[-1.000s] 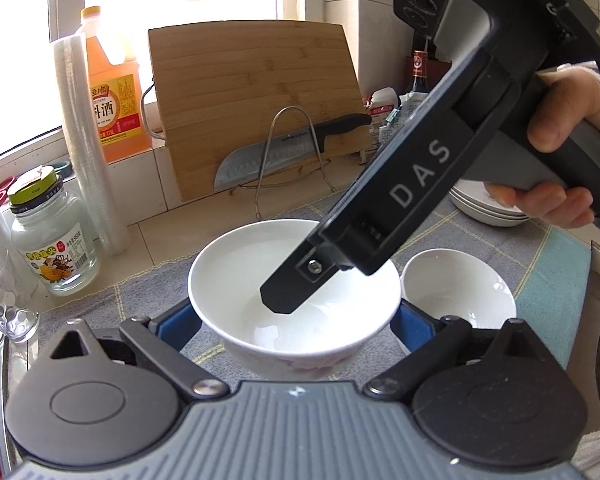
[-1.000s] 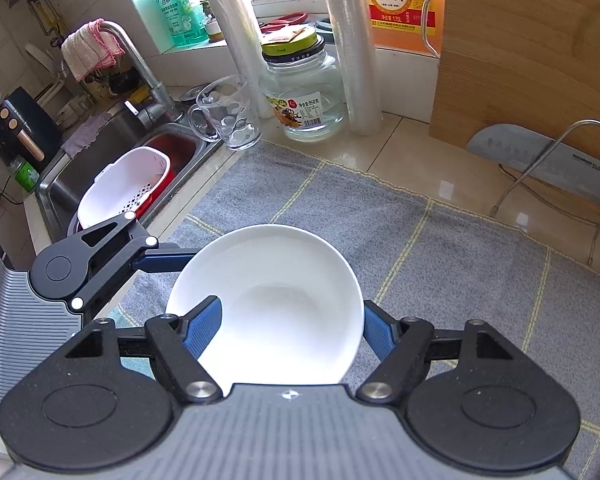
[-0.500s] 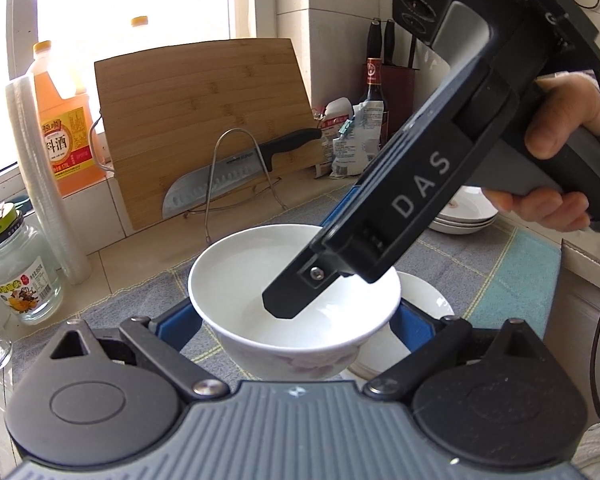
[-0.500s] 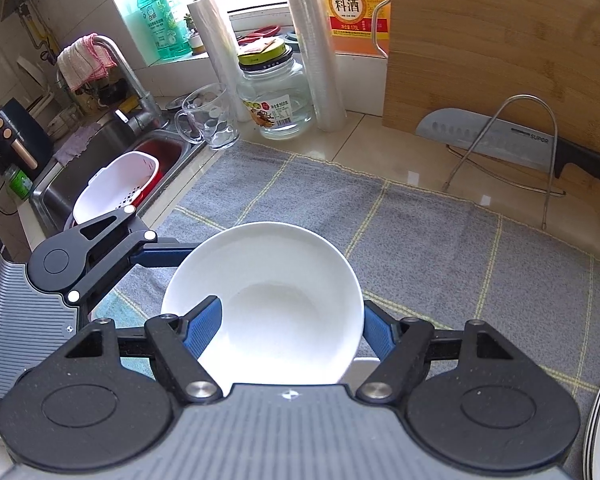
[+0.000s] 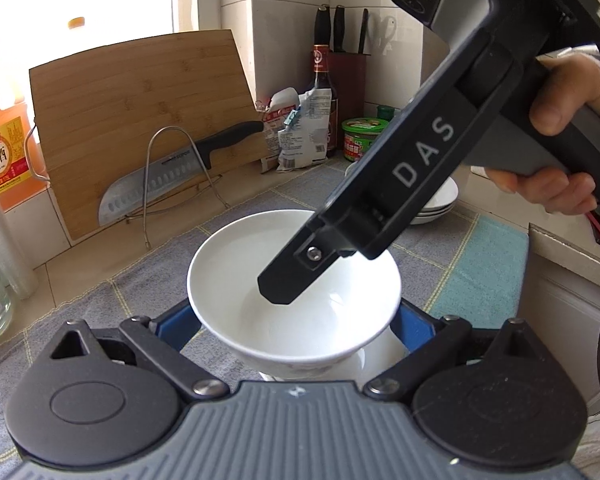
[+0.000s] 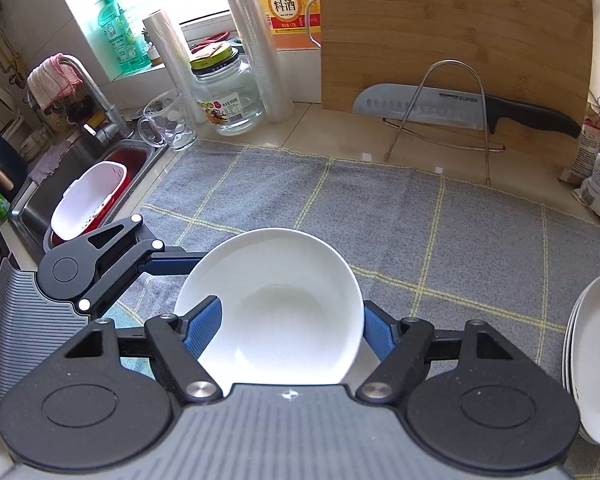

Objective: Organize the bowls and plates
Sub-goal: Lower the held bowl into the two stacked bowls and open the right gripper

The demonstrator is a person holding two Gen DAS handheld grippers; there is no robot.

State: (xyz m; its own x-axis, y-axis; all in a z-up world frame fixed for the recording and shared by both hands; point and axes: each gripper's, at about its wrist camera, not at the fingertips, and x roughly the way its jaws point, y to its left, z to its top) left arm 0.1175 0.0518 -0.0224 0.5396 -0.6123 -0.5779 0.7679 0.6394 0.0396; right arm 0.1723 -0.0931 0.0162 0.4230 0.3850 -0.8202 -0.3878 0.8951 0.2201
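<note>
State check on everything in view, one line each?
bowl: lifted off the mat, above a second white dish
left gripper: fingers clamped on the bowl's sides
right gripper: one finger inside the bowl; grip unclear
plates: stacked, top one stained
knife: resting in the wire rack
cutting board: upright, leaning
jar: lid on

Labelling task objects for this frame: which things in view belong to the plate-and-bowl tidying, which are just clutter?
Job:
- deep white ceramic bowl, gripped by both the left tool and the right tool
- stack of white plates
- grey checked mat

Clutter:
- bamboo cutting board
- black-handled cleaver
- clear glass jar
- orange cooking-wine jug
</note>
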